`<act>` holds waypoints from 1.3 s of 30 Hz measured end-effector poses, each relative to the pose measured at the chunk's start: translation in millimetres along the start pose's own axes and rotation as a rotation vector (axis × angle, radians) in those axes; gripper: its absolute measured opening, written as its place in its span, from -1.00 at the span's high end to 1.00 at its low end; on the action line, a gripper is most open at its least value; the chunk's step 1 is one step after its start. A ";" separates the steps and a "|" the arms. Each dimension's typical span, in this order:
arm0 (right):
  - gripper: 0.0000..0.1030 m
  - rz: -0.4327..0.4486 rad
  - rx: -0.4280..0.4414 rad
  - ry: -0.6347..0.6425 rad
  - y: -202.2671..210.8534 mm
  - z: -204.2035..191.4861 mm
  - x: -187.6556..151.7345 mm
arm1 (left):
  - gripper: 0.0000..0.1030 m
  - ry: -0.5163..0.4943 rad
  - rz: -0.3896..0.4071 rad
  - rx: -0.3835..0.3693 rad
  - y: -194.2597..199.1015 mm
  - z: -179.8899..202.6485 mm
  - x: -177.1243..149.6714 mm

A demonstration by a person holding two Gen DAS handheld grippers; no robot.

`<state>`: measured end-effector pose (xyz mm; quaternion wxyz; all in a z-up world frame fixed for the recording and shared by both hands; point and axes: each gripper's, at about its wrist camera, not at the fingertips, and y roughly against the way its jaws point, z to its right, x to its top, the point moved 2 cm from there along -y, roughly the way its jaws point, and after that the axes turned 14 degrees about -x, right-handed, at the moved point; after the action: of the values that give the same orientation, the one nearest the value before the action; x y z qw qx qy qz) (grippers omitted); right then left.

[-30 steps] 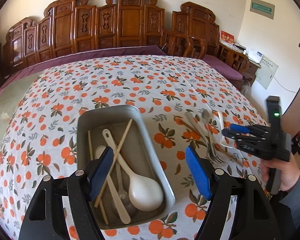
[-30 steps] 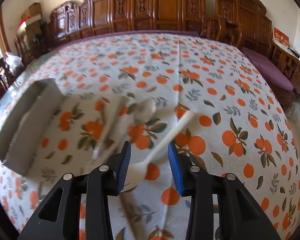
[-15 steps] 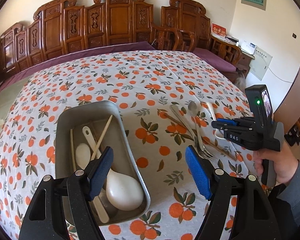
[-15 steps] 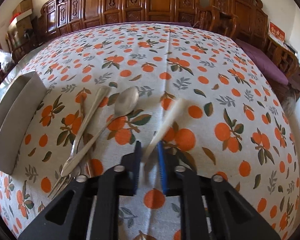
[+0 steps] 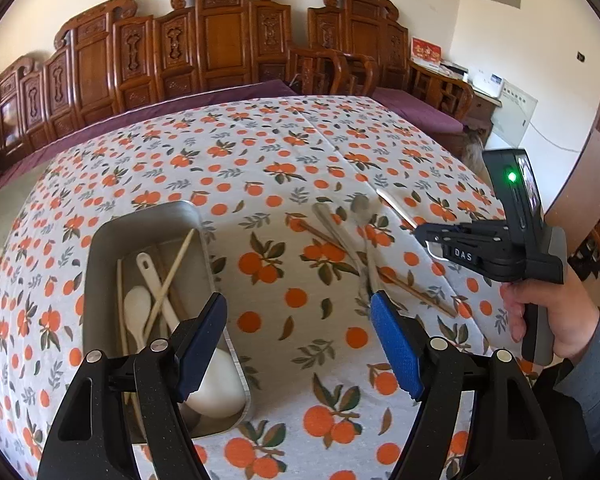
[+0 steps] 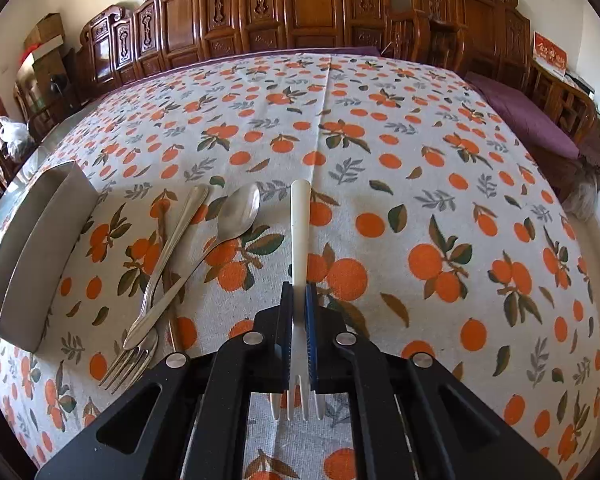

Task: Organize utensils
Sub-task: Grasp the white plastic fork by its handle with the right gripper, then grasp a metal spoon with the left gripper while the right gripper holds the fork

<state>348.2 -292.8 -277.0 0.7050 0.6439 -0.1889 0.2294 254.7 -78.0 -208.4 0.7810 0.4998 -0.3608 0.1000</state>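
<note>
My right gripper [image 6: 299,292] is closing on a white plastic fork [image 6: 300,232]; its pads press the neck, the tines sit behind the fingers and the handle points away over the cloth. Left of it lie a metal spoon [image 6: 236,212] and a metal fork [image 6: 168,256], crossed over a brown chopstick. In the left wrist view my left gripper [image 5: 300,336] stands open and holds nothing, above the cloth between the metal tray [image 5: 148,216] and the loose utensils [image 5: 356,240]. The tray holds white spoons [image 5: 216,384] and chopsticks. The right gripper [image 5: 424,234] shows at the right, held by a hand.
An orange-patterned cloth [image 6: 420,168] covers the round table. Carved wooden chairs [image 5: 220,52] line the far side. The tray [image 6: 32,248] sits near the table's left edge in the right wrist view. Another chopstick [image 5: 416,292] lies near the utensils.
The right gripper's jaws came together on the white fork. The left gripper drifted right, from over the tray to the cloth beside it.
</note>
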 end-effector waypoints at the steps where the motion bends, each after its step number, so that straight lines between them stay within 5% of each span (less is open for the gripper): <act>1: 0.86 0.001 -0.002 -0.001 0.6 0.7 0.2 | -0.38 -0.004 -0.008 -0.001 -3.0 3.3 0.8; 21: 0.86 0.000 0.037 -0.110 -5.7 53.5 -4.2 | -0.28 -0.056 -0.130 -0.013 -115.3 34.1 55.7; 31: 0.86 -0.002 0.061 -0.127 -7.8 63.0 -7.5 | 0.22 -0.047 -0.195 -0.008 -177.8 30.5 79.8; 39: 0.86 0.005 0.087 -0.132 -6.5 64.0 -7.5 | 0.41 -0.037 -0.223 -0.015 -198.1 22.8 84.4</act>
<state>347.6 -357.5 -280.2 0.6619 0.6871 -0.2264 0.1962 407.2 -209.9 -287.3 0.7843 0.5327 -0.3181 0.0003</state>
